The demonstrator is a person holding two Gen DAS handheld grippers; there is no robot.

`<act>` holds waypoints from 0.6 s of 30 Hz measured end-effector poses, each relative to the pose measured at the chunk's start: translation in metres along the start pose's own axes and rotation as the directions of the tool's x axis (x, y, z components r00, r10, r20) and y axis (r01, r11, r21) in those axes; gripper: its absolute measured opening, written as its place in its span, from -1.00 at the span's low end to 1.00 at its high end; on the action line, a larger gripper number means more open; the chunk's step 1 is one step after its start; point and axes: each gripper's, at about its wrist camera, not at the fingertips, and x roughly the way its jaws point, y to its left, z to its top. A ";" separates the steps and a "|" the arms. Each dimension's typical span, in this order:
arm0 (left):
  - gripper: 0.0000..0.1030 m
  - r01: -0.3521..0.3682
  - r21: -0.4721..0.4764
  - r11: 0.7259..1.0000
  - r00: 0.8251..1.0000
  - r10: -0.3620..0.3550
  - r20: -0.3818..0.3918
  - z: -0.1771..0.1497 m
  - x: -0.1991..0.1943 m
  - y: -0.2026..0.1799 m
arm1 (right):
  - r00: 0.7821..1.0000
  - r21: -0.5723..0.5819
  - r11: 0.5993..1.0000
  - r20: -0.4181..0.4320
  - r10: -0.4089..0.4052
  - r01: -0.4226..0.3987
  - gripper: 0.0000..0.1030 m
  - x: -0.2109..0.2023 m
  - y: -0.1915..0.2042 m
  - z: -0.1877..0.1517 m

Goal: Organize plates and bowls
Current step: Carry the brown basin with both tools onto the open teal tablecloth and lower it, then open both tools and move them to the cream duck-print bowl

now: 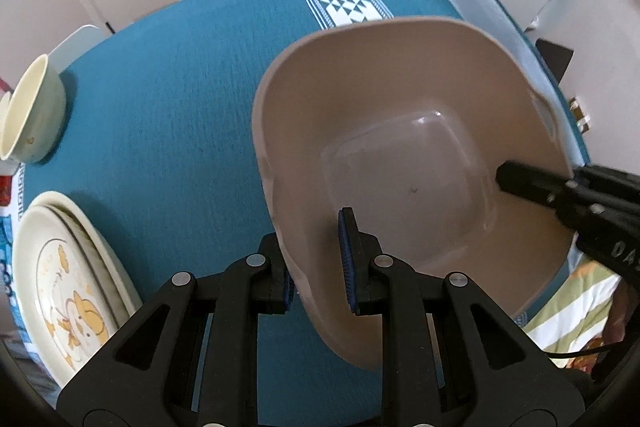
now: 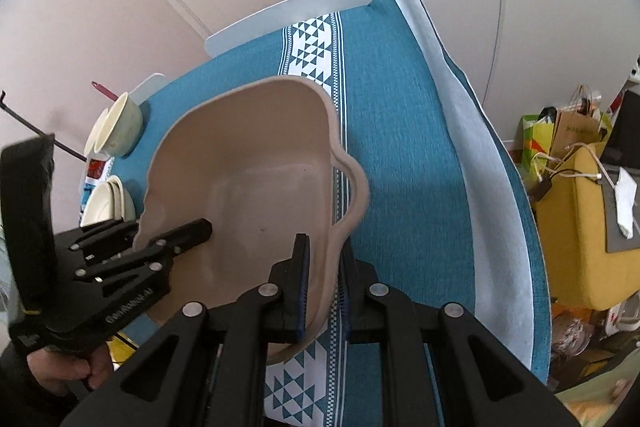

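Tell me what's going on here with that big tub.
A person with a gripper in each hand is holding a beige plastic basin over the teal tablecloth. The left gripper pinches one wall of the rim, and the right gripper pinches the opposite wall. The basin is empty. A stack of plates and a pale bowl wait at the table's left edge.

A beige plastic basin (image 1: 400, 99) sits upright on the teal tablecloth (image 1: 160, 107) — empty. At the cloth's left edge, well apart from it, a cream bowl (image 1: 34, 113) — and stacked cream plates (image 1: 68, 287), top one duck-printed.
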 end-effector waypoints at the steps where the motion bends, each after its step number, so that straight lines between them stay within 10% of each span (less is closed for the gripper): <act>1: -0.67 -0.002 0.005 1.000 1.000 0.002 -0.003 0.000 0.001 -0.001 | 1.000 0.005 1.000 0.005 0.001 -0.001 -0.66 -0.001 0.000 0.000; 5: -0.64 0.008 0.006 1.000 1.000 -0.008 -0.009 0.002 0.001 -0.002 | 1.000 0.021 1.000 0.018 0.009 -0.009 0.25 -0.001 -0.004 0.002; 7: -0.44 0.003 0.002 1.000 1.000 -0.003 -0.014 0.002 0.000 -0.002 | 1.000 0.026 1.000 0.019 0.011 -0.012 0.25 -0.001 -0.005 0.003; 9: 0.53 -0.001 -0.007 1.000 1.000 0.001 0.001 0.002 -0.003 -0.001 | 1.000 0.030 0.999 0.026 0.014 -0.015 0.25 -0.002 -0.005 0.004; 10: 0.71 -0.006 -0.012 1.000 1.000 0.007 0.016 0.002 -0.006 0.000 | 0.999 0.030 0.999 0.028 0.015 -0.016 0.25 -0.002 -0.006 0.004; 18: 0.81 -0.007 -0.032 0.999 0.999 0.008 0.043 0.003 -0.029 0.003 | 0.998 0.016 1.000 0.060 0.015 -0.016 0.25 -0.020 -0.002 0.010</act>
